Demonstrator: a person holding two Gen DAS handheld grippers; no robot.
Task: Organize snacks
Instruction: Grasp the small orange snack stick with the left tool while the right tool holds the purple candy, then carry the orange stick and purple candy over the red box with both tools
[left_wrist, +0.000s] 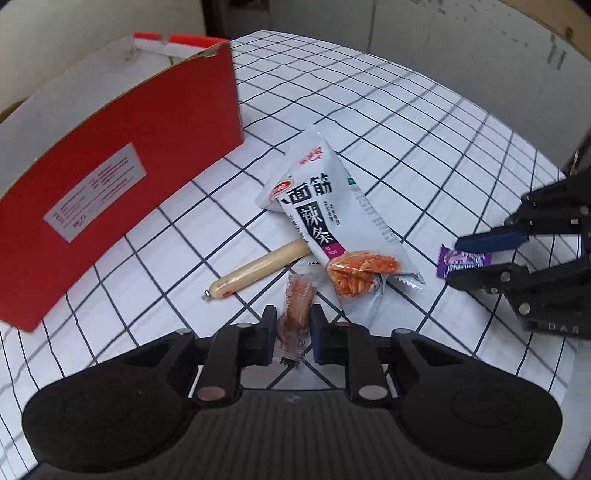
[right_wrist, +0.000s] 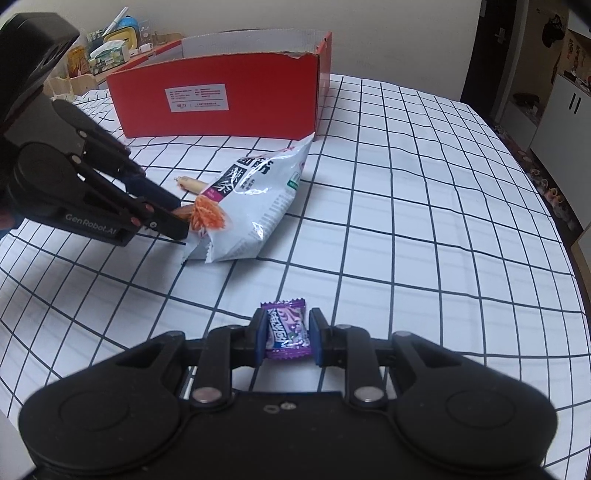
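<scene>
My left gripper (left_wrist: 293, 325) is closed around a small clear packet with a brown snack (left_wrist: 297, 308) lying on the checked cloth. My right gripper (right_wrist: 286, 334) is closed around a purple wrapped candy (right_wrist: 286, 328), which also shows in the left wrist view (left_wrist: 463, 261). A silver spicy-strip bag (left_wrist: 332, 218) lies in the middle, also seen in the right wrist view (right_wrist: 255, 199). A beige sausage stick (left_wrist: 258, 267) lies partly under the bag. The open red cardboard box (left_wrist: 110, 184) stands at the left, and at the back in the right wrist view (right_wrist: 221, 99).
The white cloth with a black grid (right_wrist: 406, 221) covers the table. The table's right edge (right_wrist: 569, 240) drops off to the floor. Cluttered shelves (right_wrist: 107, 48) stand behind the box. The left gripper body (right_wrist: 74, 192) reaches in beside the bag.
</scene>
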